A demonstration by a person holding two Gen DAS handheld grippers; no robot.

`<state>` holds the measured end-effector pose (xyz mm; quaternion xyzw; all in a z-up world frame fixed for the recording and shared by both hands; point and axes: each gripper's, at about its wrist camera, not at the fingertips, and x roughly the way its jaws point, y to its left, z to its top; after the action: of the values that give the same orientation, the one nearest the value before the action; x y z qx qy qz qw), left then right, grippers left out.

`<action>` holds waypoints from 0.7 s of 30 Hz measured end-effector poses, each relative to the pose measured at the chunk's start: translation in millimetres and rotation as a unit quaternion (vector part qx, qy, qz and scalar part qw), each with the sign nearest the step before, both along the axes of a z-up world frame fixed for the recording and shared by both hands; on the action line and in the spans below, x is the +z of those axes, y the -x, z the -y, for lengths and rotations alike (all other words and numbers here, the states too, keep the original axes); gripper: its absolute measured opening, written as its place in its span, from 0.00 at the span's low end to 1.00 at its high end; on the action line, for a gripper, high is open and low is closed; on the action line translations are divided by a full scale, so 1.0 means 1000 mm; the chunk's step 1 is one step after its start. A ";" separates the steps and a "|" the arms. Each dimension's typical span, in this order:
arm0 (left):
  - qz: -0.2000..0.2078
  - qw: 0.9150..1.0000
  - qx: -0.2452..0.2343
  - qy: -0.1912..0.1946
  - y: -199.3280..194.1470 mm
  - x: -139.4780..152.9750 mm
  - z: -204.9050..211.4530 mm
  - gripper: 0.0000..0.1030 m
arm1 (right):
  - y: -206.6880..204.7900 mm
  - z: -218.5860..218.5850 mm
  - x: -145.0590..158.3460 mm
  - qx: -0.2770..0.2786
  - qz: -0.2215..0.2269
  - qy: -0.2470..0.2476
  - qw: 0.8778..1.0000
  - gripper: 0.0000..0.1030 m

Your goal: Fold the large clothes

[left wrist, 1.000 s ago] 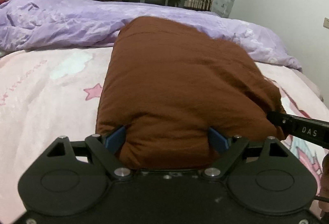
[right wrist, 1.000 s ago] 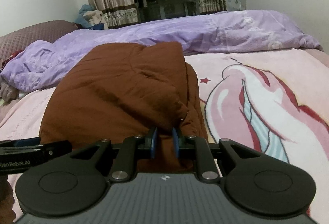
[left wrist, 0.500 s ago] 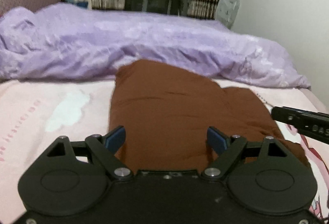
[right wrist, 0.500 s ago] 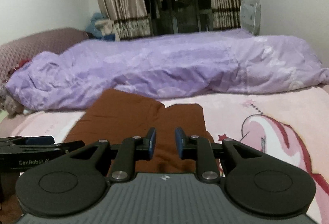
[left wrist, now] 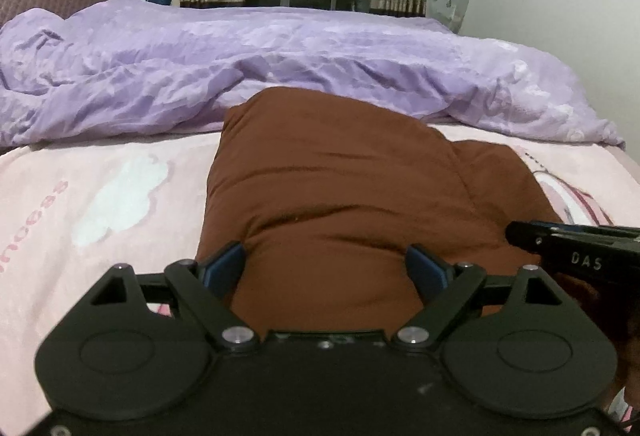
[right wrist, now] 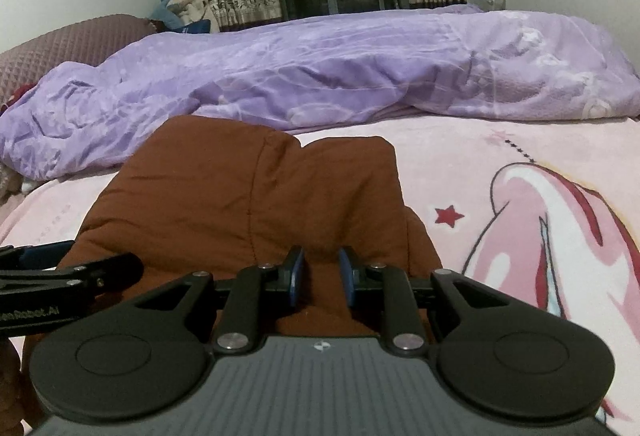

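The left gripper [left wrist: 324, 268] was seen spread wide and opening further, its blue pads [left wrist: 224, 266] flanking the near end of the brown garment [left wrist: 340, 188] without squeezing it. The garment was laid folded on the pink blanket [left wrist: 100, 196], its far end just short of the purple quilt [left wrist: 280, 68]. To the garment's right, the right gripper [right wrist: 320, 276] was kept narrow, a fold of the garment's near edge lying in the gap; whether it was pinched could not be told.
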<state>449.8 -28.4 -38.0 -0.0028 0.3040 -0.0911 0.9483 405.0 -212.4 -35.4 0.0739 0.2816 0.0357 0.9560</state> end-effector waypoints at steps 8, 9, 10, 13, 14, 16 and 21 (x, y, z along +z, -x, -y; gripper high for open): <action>0.006 1.000 0.004 0.018 0.018 0.027 -0.007 0.83 | 0.020 0.003 0.027 0.001 0.012 0.000 1.000 0.27; 0.011 1.000 0.006 0.022 0.025 0.031 -0.009 0.83 | 0.027 0.004 0.032 -0.002 0.017 -0.004 1.000 0.27; 0.019 1.000 0.006 0.022 0.034 0.035 -0.010 0.83 | 0.037 0.005 0.037 -0.001 0.023 -0.008 1.000 0.27; 0.042 0.999 0.002 0.013 0.063 0.042 -0.008 0.83 | 0.062 0.004 0.047 0.000 0.039 0.000 0.999 0.29; 0.046 0.999 0.002 0.007 0.072 0.043 -0.007 0.83 | 0.067 0.003 0.050 -0.001 0.043 0.004 0.999 0.30; 0.045 0.999 -0.001 -0.001 0.089 0.041 -0.005 0.84 | 0.082 0.002 0.053 -0.001 0.051 0.009 0.999 0.31; 0.039 0.999 0.010 0.011 0.118 0.029 -0.007 0.84 | 0.104 0.004 0.050 0.001 0.055 -0.007 0.998 0.32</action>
<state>331.6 -21.1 -8.6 -0.0130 0.2659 -0.0853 0.9601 300.8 -216.6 14.5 0.0782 0.2283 0.0428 0.9695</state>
